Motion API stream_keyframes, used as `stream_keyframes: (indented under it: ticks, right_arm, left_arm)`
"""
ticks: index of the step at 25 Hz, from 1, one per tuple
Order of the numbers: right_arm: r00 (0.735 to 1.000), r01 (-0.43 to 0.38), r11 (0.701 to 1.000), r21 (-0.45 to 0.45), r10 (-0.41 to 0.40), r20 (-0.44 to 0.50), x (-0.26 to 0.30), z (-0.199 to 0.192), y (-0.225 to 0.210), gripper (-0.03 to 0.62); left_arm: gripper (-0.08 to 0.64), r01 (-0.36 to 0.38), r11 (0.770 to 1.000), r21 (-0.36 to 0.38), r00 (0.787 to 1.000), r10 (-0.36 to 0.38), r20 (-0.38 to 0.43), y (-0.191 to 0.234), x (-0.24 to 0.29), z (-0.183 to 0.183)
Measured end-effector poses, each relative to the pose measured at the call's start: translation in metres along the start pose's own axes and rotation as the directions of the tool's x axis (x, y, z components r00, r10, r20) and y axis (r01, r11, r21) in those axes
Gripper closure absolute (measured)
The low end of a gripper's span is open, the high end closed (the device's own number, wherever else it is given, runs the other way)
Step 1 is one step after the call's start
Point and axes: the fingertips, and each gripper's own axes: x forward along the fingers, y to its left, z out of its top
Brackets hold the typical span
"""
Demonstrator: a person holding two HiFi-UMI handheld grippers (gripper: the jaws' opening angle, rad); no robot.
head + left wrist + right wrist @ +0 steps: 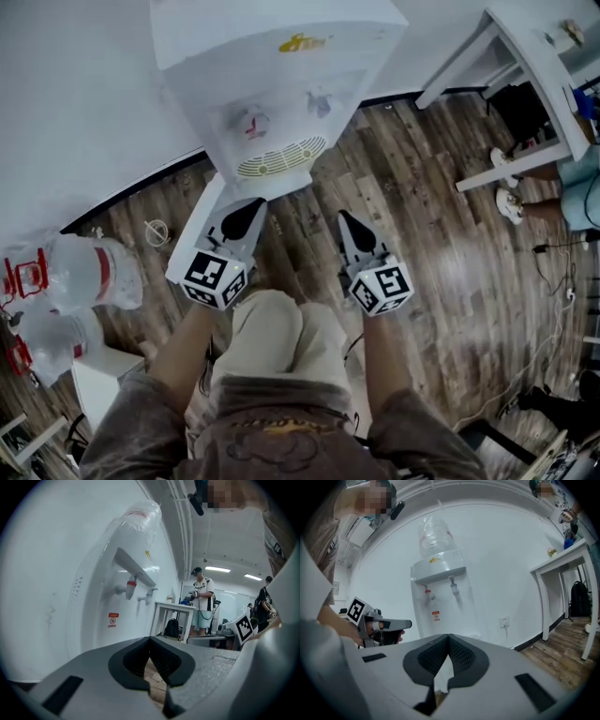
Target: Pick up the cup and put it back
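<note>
Left claw (pixel 244 219) and right claw (pixel 349 227) face a white plastic water dispenser (pixel 281 84)
Both are closed and empty above brown wooden floorboards (pixel 450 281).

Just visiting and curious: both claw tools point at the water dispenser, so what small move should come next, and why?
Probably ease both grippers closer to the water dispenser to look for the cup. The left gripper and right gripper are both shut on nothing and held short of it, and no cup shows in any view.
</note>
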Motion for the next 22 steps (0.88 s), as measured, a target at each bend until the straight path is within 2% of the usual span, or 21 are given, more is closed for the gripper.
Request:
stream_keyframes:
  ticks: [7,14,22]
  right_arm:
    - [0.999,-0.037,0.999,-0.041,0.037,0.003,0.018,-0.065,-0.009,0.591]
    - [0.994,-0.102,0.988,-0.111,0.105,0.017,0.031,-0.112,-0.007,0.591]
    - [0.996,-0.072,0.99,-0.12,0.077,0.042,0.033,-0.154,-0.015,0.591]
  left_arm:
    - [0.557,-0.016,1.0,0.013,1.0,0.016,0.013,0.02,0.014,-0.066]
    - [0.557,-0.009,0.999,0.038,0.999,0.007,0.037,0.032,0.017,-0.115]
    - [0.557,-0.028,0.998,0.054,0.998,0.025,0.058,0.034,0.016,-0.15]
